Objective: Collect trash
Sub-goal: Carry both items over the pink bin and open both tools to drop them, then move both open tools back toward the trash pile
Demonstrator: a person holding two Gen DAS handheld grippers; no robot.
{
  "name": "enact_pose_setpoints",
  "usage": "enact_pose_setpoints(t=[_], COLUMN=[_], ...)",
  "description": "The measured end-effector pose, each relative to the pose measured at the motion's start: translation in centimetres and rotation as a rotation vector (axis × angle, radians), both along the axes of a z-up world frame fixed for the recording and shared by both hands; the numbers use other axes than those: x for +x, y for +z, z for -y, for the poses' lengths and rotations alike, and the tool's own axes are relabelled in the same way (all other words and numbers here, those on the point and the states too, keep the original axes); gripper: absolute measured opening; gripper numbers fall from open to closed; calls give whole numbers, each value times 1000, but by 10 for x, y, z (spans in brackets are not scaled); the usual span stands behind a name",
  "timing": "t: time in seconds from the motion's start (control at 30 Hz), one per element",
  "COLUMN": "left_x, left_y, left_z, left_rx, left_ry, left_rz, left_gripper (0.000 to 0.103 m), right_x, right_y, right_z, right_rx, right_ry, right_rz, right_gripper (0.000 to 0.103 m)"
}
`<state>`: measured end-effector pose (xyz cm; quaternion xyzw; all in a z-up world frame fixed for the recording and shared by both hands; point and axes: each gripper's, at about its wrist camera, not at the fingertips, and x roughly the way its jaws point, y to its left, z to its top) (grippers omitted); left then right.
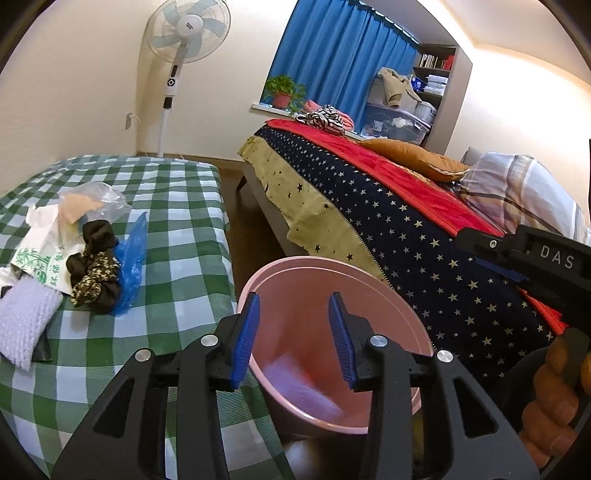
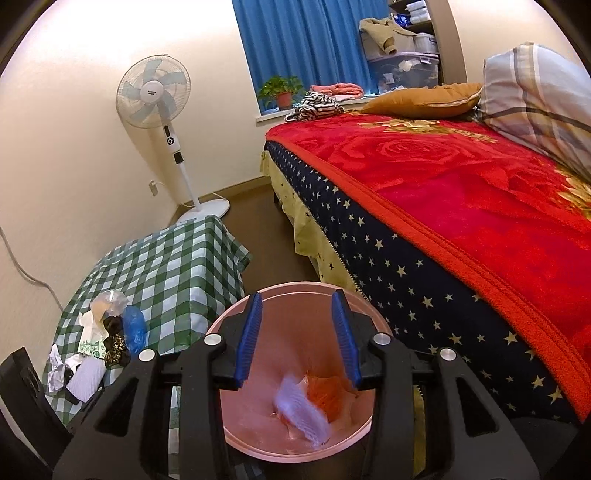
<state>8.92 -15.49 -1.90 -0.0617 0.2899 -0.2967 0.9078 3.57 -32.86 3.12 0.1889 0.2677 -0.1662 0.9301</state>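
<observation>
A standing fan [image 1: 188,26] by the wall (unplugged? unclear) — bed [image 2: 480,206], blue curtain [image 1: 332,59].

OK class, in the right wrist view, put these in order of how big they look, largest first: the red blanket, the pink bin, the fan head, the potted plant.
1. red blanket
2. pink bin, though it sits nearest the camera, which inflates it
3. fan head
4. potted plant
</observation>
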Motion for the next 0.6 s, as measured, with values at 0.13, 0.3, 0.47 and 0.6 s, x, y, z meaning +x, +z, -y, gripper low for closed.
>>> enact_pose_setpoints(t=[0.13, 0.3, 0.47, 0.6], left_x=[-2, -8, -11, -12], left_y=[5, 12, 18, 21], left_z=[-8, -25, -44, -62], left_rx=[4, 3, 1, -2], left_ry=[18, 61, 103, 144], left_rz=[13, 26, 39, 44], left_gripper=[38, 38, 37, 35], right_x=[-1, -4, -6, -5], right_y=[1, 6, 5, 4], right_z=[-5, -19, -30, -40], right_rx=[-19, -60, -64, -62], right_ry=[11, 49, 83, 113], right_rz=[2, 28, 35, 44], right_gripper=[41, 41, 41, 39])
